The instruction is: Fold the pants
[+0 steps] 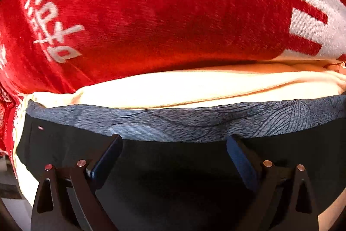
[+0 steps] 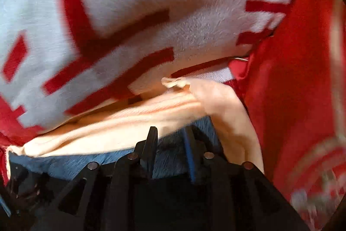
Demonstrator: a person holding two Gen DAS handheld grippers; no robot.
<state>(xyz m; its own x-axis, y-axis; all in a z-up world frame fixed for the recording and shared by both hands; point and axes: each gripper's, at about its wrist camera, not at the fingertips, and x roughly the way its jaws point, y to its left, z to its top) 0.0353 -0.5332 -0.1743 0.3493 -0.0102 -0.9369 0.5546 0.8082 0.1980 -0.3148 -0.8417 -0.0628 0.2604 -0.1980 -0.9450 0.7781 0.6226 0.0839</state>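
- No container showed in either view; everything lay on a red blanket [image 1: 162, 3] with white lettering and a white patch with red bars.
- The pants [image 1: 151, 166] lay at the near end of the blanket, black with a blue-grey leaf-patterned band along the far edge, resting on a cream cloth [image 1: 194, 88] that stuck out beyond them.
- The left gripper [image 1: 173, 140] had its fingers spread wide, tips at the patterned band's near edge, with black fabric lying flat between them and nothing pinched.
- The right gripper [image 2: 170, 133] had its fingers narrow with a small gap; the tips sat over the blue-grey band near its right end. Whether the pads pressed any fabric I could not tell, as the view was blurred.
- Beyond the band's far edge the cream cloth lay in soft layers, bunched into a fold at the right end [image 2: 216, 101].
- Past that fold, red blanket filled the right side, rumpled.
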